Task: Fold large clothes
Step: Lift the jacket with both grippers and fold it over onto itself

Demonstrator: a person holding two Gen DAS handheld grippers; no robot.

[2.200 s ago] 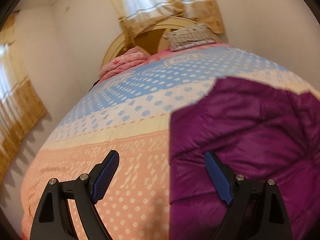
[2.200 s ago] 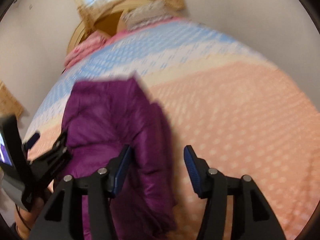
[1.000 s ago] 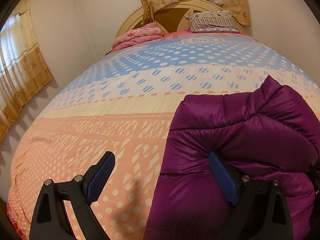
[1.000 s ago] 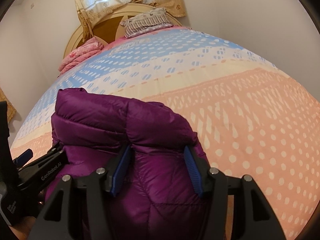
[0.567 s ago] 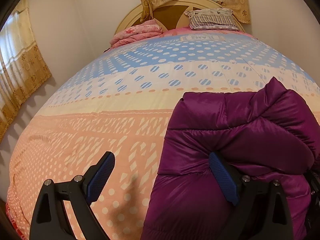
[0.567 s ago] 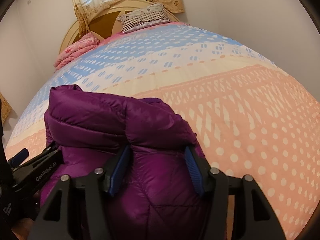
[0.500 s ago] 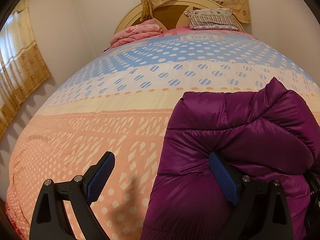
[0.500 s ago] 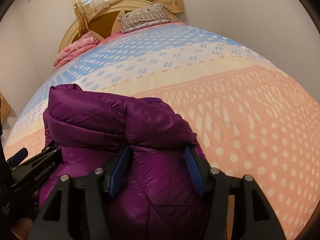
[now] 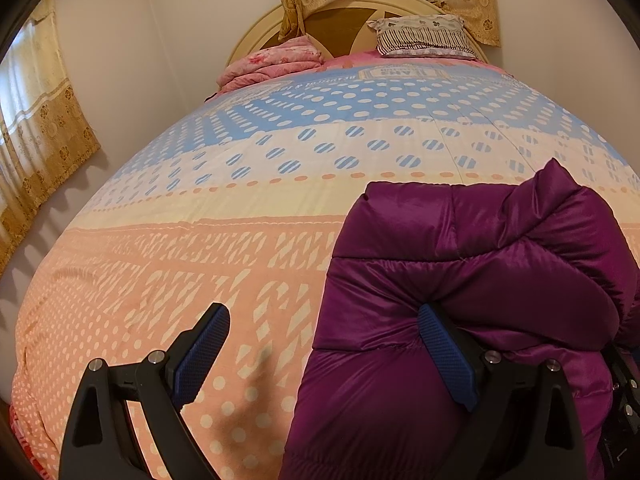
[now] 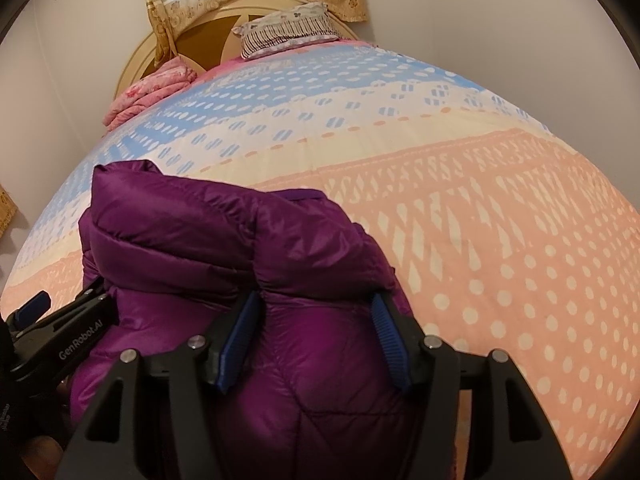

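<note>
A puffy purple jacket [image 9: 480, 260] lies bunched and folded on the bed's spotted quilt [image 9: 200, 240]. My left gripper [image 9: 320, 316] is open wide. Its right finger [image 9: 444, 356] is tucked under a fold at the jacket's left edge, and its left finger hangs over bare quilt. In the right wrist view the jacket [image 10: 240, 232] fills the gap of my right gripper [image 10: 315, 300]. Both blue pads touch a thick fold of it, and the jaws are opening slightly. The left gripper [image 10: 60, 332] shows at the jacket's left side.
The quilt [image 10: 500, 240] stretches wide to the right of the jacket and beyond it. At the headboard lie a striped pillow [image 9: 424, 36] and a folded pink blanket [image 9: 276, 60]. Curtains [image 9: 40, 140] hang on the left wall. Walls close in on both sides.
About two seconds ago the jacket lay flatter and was moving; it is now a bunched bundle between the right pads. Over the last second hardly anything has shifted.
</note>
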